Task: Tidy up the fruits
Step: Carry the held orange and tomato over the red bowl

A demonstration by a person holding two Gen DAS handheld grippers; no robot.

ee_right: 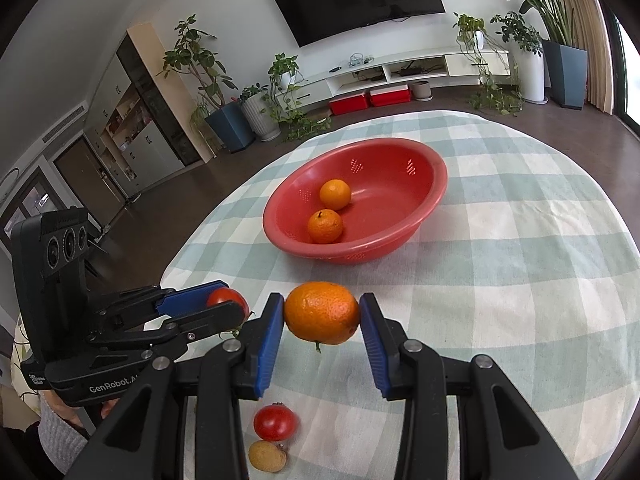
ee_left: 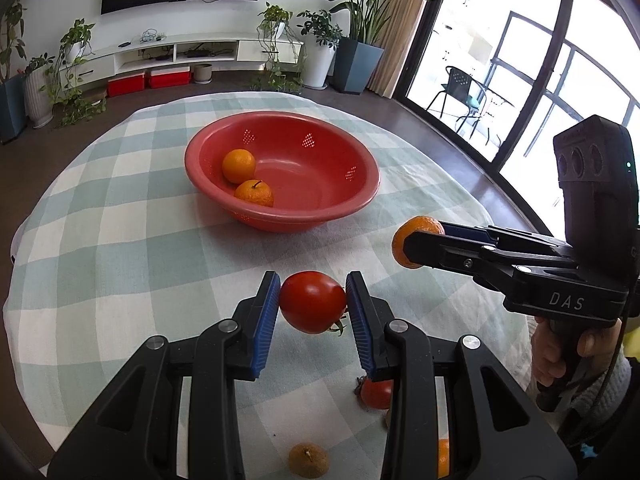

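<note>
My left gripper [ee_left: 313, 300] is shut on a red tomato [ee_left: 312, 302] and holds it above the checked tablecloth, short of the red bowl [ee_left: 360, 196]. My right gripper [ee_right: 322, 314] is shut on an orange [ee_right: 322, 312], also held above the cloth. Each gripper shows in the other's view: the right one with its orange [ee_left: 416, 242], the left one with its tomato [ee_right: 226, 300]. The bowl [ee_right: 424, 220] holds two oranges [ee_left: 239, 165] [ee_left: 254, 193]. A second tomato [ee_right: 276, 422] and a small brownish fruit [ee_right: 267, 456] lie on the cloth below the grippers.
The table [ee_left: 120, 260] carries a green-and-white checked cloth. Another orange [ee_left: 443, 458] peeks out behind my left gripper's finger. A TV, a white cabinet, potted plants and a glass door stand behind the table.
</note>
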